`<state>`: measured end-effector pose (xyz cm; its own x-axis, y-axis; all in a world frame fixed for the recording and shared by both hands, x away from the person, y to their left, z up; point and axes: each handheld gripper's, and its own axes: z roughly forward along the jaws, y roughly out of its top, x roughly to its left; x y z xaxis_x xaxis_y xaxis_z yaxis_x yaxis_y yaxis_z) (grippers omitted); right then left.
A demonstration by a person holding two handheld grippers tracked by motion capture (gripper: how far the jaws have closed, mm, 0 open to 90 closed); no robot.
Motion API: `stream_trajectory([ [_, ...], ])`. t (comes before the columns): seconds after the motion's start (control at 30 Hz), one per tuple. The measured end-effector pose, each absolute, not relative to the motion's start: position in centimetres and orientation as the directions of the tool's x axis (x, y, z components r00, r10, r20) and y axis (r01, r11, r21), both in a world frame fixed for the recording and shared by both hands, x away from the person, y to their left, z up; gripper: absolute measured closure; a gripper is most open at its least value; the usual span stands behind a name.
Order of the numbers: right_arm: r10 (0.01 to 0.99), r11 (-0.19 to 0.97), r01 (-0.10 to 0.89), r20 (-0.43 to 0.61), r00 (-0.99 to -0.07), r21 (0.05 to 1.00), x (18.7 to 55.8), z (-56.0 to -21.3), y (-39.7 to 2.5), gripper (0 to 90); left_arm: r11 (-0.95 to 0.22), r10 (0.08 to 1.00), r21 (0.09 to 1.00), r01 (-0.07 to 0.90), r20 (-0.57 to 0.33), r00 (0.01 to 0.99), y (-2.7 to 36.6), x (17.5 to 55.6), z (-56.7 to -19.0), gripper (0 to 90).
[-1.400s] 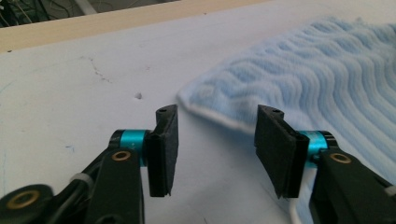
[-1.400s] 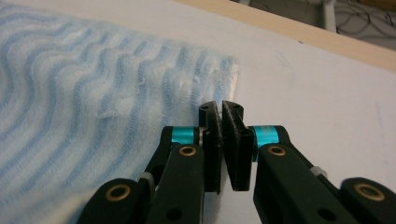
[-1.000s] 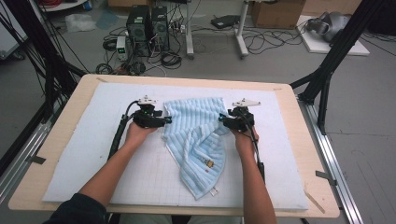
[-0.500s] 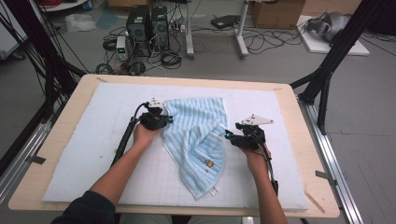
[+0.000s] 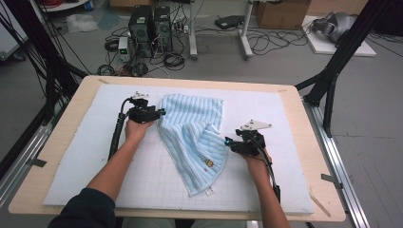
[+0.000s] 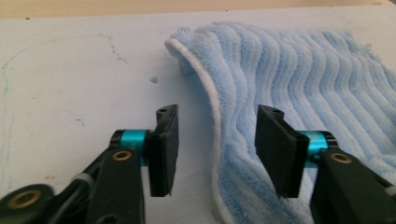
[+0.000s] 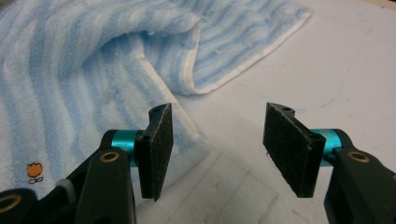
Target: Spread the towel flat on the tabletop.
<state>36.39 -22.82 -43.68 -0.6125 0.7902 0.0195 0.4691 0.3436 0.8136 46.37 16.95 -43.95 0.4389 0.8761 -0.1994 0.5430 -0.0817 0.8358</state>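
Lying on the mat: a light blue striped towel (image 5: 192,135) is seen rumpled and partly folded over itself, stretching from the far middle of the white mat (image 5: 81,156) toward the near edge.
Towel detail: a small orange flower mark (image 7: 33,171) is stitched near one end, and a white hem (image 6: 212,140) runs along the border (best seen in the left gripper view).
Fold: in the right gripper view one corner is turned back over the rest, its white edge curving down to the mat.
Left gripper (image 5: 160,113): held in the person's left hand (image 5: 138,129) at the towel's left edge; its jaws are spread apart, and nothing is clamped between them.
Left gripper position: in its own view, the towel's hemmed edge lies on the mat in the gap between the two black pads (image 6: 164,149), with the right pad over the cloth (whether either pad touches the towel cannot be told).
Right gripper (image 5: 229,142): held in the right hand (image 5: 256,159) just beside the towel's right edge; its jaws are spread wide, gripping nothing.
Right gripper position: in its own view, the left pad (image 7: 156,149) hangs over the towel's border and the right pad over bare mat.
Table (image 5: 304,123): light wood, carrying the mat, with its rim showing all round.
Floor behind: computer towers (image 5: 151,23) and loose cables are seen beyond the far edge.
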Motion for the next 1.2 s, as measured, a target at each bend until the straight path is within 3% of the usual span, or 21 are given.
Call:
stream_trajectory([
  [0.2, 0.736, 0.364, 0.442, 0.037, -0.676, 0.820, 36.1, -43.7, -20.7, 47.3, -0.114, 0.856, 0.850, 0.514, -0.179, 0.486, 17.0, 45.2, -43.2, 42.7],
  [0.3, 0.725, 0.433, 0.451, -0.004, -0.689, 0.781, 36.2, -44.3, -19.8, 51.6, -0.134, 0.846, 0.851, 0.507, -0.168, 0.506, 16.7, 44.8, -42.7, 41.5],
  [0.37, 0.716, 0.452, 0.478, 0.014, -0.698, 0.753, 36.4, -44.9, -19.7, 59.4, -0.143, 0.841, 0.857, 0.496, -0.159, 0.517, 16.5, 44.4, -42.2, 41.4],
  [0.43, 0.712, 0.457, 0.484, 0.019, -0.702, 0.746, 36.2, -44.7, -19.9, 75.9, -0.162, 0.837, 0.861, 0.483, -0.139, 0.529, 16.3, 44.0, -41.7, 41.4],
  [0.57, 0.715, 0.458, 0.510, 0.040, -0.698, 0.728, 35.7, -44.4, -20.4, 82.4, -0.156, 0.837, 0.881, 0.446, -0.122, 0.533, 16.0, 42.7, -41.3, 42.1],
  [0.93, 0.763, 0.441, 0.535, 0.013, -0.646, 0.720, 31.7, -44.3, -22.2, 84.4, -0.149, 0.819, 0.866, 0.477, -0.162, 0.550, 16.6, 38.7, -42.7, 42.0],
  [1.13, 0.793, 0.420, 0.568, 0.018, -0.609, 0.708, 29.1, -44.1, -22.8, 84.3, -0.183, 0.779, 0.864, 0.469, -0.163, 0.606, 16.4, 36.0, -43.2, 47.4],
  [1.2, 0.798, 0.422, 0.565, 0.006, -0.603, 0.710, 28.4, -44.0, -23.0, 80.0, -0.206, 0.759, 0.858, 0.471, -0.164, 0.630, 16.1, 35.2, -43.5, 47.5],
])
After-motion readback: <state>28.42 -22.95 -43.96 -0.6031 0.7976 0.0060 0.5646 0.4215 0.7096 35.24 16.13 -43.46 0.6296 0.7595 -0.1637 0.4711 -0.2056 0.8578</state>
